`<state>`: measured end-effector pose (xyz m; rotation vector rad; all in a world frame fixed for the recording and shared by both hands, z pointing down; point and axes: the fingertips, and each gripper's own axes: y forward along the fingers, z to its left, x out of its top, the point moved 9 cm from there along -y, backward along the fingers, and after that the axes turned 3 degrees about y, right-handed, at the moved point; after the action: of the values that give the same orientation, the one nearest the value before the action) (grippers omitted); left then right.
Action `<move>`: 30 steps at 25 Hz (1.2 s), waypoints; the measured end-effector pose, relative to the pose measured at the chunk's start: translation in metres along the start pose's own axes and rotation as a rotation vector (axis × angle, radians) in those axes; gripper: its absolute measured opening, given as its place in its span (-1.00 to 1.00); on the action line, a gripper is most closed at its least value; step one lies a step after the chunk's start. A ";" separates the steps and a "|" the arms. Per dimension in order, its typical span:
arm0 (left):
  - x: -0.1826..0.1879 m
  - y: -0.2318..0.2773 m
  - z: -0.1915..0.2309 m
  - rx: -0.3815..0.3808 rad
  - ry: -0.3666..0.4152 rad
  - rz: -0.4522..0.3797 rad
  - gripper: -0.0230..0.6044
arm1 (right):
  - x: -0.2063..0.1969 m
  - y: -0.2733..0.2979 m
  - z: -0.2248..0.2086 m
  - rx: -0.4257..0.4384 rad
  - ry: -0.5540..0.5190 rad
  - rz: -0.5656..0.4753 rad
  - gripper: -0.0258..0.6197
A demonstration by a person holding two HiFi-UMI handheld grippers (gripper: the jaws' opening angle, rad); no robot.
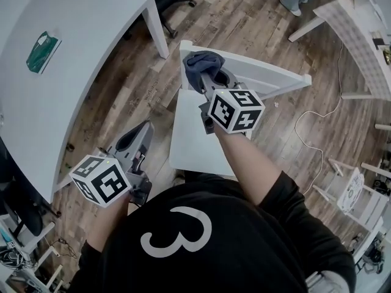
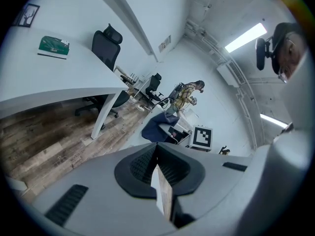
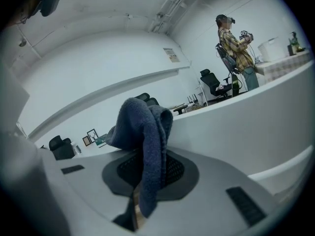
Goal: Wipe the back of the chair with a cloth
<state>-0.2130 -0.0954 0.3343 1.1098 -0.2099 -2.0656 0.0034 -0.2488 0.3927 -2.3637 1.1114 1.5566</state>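
In the head view the right gripper (image 1: 208, 73) pins the dark blue cloth (image 1: 199, 62) on the top of the white chair back (image 1: 269, 77), its fingertips hidden under the folds, and the left gripper (image 1: 140, 132) hangs left of the seat. The left gripper view shows its fingers (image 2: 143, 164) clenched on nothing. The right gripper view shows the cloth (image 3: 147, 127) pinched between the pads and draped over them
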 end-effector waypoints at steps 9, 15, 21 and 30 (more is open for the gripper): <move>-0.005 -0.005 0.002 0.040 -0.012 -0.014 -0.88 | -0.005 0.005 0.006 -0.066 -0.061 -0.009 -0.76; -0.005 -0.003 -0.003 0.039 -0.004 -0.011 -0.88 | -0.003 0.002 0.005 -0.088 -0.067 -0.010 -0.76; -0.004 0.001 -0.011 0.032 0.010 -0.005 -0.88 | -0.001 -0.010 -0.006 -0.111 -0.058 -0.015 -0.76; -0.006 0.028 -0.033 -0.020 0.038 0.034 -0.88 | 0.004 -0.042 -0.038 -0.163 -0.047 -0.027 -0.76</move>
<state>-0.1704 -0.1040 0.3306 1.1248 -0.1873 -2.0113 0.0590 -0.2378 0.3951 -2.4166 0.9734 1.7468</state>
